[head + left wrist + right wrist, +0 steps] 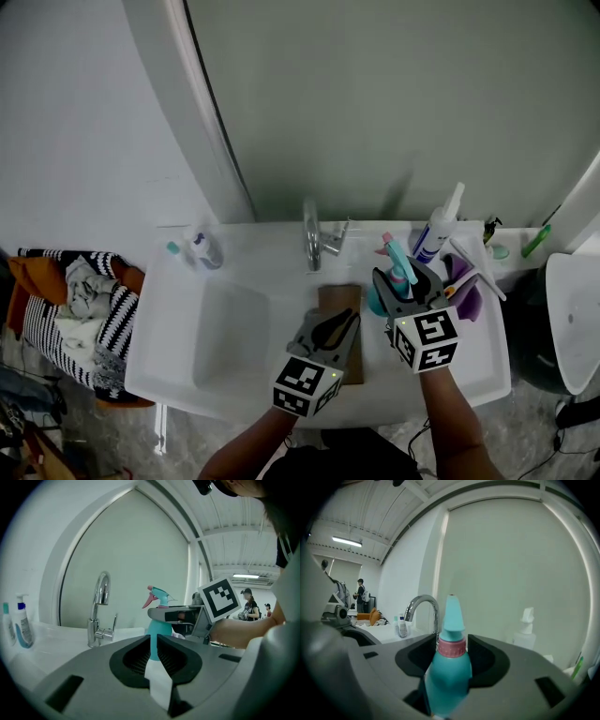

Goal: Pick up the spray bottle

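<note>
Your right gripper [406,284] is clamped on the spray bottle [449,670], which stands upright between its jaws, nozzle up. Your left gripper [153,653] is nearly closed and empty, with the bottle just ahead of it. Lift straight up with the right.

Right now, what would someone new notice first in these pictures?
The teal spray bottle with its pink collar stands out, clamped between the jaws of the right hand-held gripper, just right of the chrome faucet on the white sink. Beside it, the left hand-held gripper is shut and empty.
</note>
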`<state>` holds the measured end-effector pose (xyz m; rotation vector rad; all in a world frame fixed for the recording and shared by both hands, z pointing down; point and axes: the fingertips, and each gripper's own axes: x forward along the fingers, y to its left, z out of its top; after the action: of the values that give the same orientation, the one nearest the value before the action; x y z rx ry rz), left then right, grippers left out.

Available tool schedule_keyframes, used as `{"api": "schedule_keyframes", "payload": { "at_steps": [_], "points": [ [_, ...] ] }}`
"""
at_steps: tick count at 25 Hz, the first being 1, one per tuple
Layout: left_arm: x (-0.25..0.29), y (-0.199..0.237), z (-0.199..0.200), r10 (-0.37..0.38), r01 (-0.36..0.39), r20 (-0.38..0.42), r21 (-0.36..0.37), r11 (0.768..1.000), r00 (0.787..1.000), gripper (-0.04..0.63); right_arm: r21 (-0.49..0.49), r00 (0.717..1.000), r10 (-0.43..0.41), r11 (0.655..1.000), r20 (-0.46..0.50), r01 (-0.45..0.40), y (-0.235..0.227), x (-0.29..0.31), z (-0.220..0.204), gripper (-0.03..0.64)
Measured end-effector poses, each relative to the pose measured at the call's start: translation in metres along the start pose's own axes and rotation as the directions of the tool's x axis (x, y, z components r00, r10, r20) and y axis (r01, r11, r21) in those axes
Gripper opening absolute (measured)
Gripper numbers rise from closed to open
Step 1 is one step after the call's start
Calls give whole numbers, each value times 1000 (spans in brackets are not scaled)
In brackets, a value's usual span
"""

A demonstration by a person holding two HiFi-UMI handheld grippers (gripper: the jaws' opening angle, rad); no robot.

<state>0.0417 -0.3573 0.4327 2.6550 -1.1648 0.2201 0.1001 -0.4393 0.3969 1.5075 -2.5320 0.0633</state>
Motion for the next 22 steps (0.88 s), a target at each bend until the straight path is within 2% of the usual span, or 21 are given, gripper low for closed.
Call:
{"api": "schedule_keyframes", "payload": {
  "at_steps": [11, 22],
  "points": [
    [-56, -30, -5, -17, 17, 6, 11, 1000, 1000, 25, 31, 1000, -13, 999, 18, 12, 39, -59, 5, 202],
    [-82, -47, -2, -38, 38, 41, 1, 999, 998, 25, 42, 999, -37, 998, 4, 37, 60, -109, -3, 202]
  ]
}}
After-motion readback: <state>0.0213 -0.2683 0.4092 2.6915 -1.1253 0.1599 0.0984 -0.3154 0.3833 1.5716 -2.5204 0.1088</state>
